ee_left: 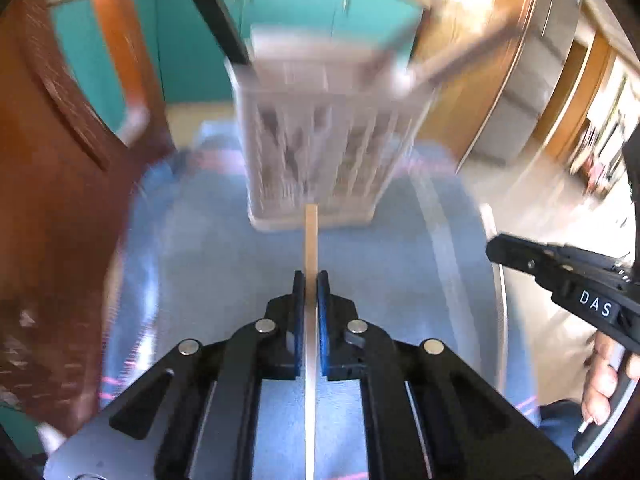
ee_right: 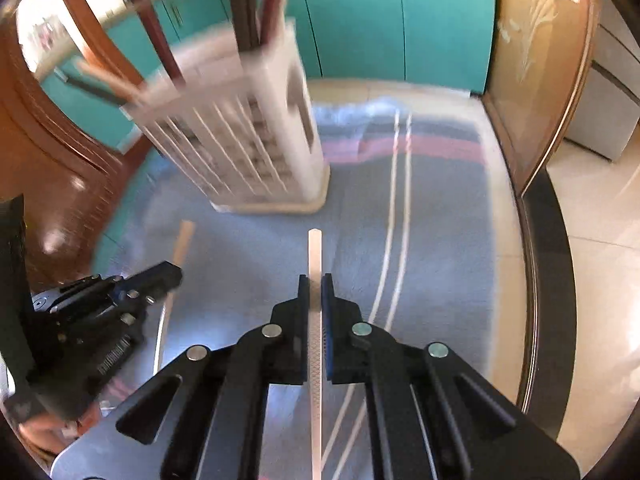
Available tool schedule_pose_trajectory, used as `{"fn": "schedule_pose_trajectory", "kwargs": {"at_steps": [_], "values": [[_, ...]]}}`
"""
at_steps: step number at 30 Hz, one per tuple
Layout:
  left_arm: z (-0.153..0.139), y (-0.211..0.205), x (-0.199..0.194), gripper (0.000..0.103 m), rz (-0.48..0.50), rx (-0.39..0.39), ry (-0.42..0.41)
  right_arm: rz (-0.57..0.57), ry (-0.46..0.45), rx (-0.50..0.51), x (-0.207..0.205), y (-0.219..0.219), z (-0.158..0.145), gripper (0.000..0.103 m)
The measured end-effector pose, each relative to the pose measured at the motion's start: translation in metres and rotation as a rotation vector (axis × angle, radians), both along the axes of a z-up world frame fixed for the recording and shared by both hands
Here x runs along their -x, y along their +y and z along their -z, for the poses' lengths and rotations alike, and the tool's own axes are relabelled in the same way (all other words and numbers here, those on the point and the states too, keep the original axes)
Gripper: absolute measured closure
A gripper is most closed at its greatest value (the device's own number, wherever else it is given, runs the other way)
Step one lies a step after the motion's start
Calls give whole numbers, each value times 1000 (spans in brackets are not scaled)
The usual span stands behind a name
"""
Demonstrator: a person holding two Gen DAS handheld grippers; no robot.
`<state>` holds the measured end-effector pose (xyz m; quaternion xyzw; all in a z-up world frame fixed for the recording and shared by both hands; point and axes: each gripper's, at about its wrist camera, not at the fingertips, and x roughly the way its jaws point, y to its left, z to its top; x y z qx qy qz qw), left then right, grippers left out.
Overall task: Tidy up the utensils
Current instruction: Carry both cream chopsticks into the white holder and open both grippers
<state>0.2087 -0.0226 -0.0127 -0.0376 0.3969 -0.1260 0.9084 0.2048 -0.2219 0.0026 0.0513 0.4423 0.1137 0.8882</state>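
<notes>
Both tools clamp a chopstick: left tool [ee_left: 311, 280] on the wooden chopstick [ee_left: 311, 236], right tool [ee_right: 316, 282] on the pale chopstick [ee_right: 315, 252], each tip aimed lengthwise at the slotted holder [ee_left: 320, 144] just ahead on the table [ee_left: 224, 264], the left looking nearer.

teal cabinet doors [ee_right: 400, 20] line the back wall, pale floor tiles [ee_right: 600, 240] at right, a reddish wooden chair [ee_left: 60, 160] at left, bright daylight.

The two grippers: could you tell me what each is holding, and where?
Left gripper: wooden stick, gripped along its shaft. Right gripper: pale textured stick, also mid-shaft.
</notes>
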Motion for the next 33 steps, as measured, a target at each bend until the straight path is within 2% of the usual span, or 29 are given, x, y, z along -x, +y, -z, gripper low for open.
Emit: {"fn": "schedule_pose_trajectory", "kwargs": {"at_steps": [5,11,14,16,19,24,26,29,30,33], "values": [[-83,18,22,96,-31,52,-198,13,-184,-65,42,-29,-85,97],[-186,31,16,96,-81,75,-452,67,-451,-139,38,-33,-196,96],[-215,33,3,96,-102,86,-501,93,-558,-163,32,-28,-237,96],[-221,30,-12,96,-128,82,-526,101,-596,-161,29,-23,-255,96],[-205,24,-32,96,-159,64,-552,122,-617,-118,7,-10,-250,96],[-150,11,-61,96,-167,53,-469,109,-526,-63,-31,13,-189,96],[-136,10,-61,96,-167,25,-456,96,-489,-44,-40,18,-162,96],[-121,5,-62,96,-163,4,-434,102,-453,-30,-48,20,-139,96],[-120,6,-60,92,-166,8,-432,104,-444,-31,-48,19,-134,96],[-122,13,-46,65,-160,34,-442,119,-456,-28,-37,13,-131,93]]}}
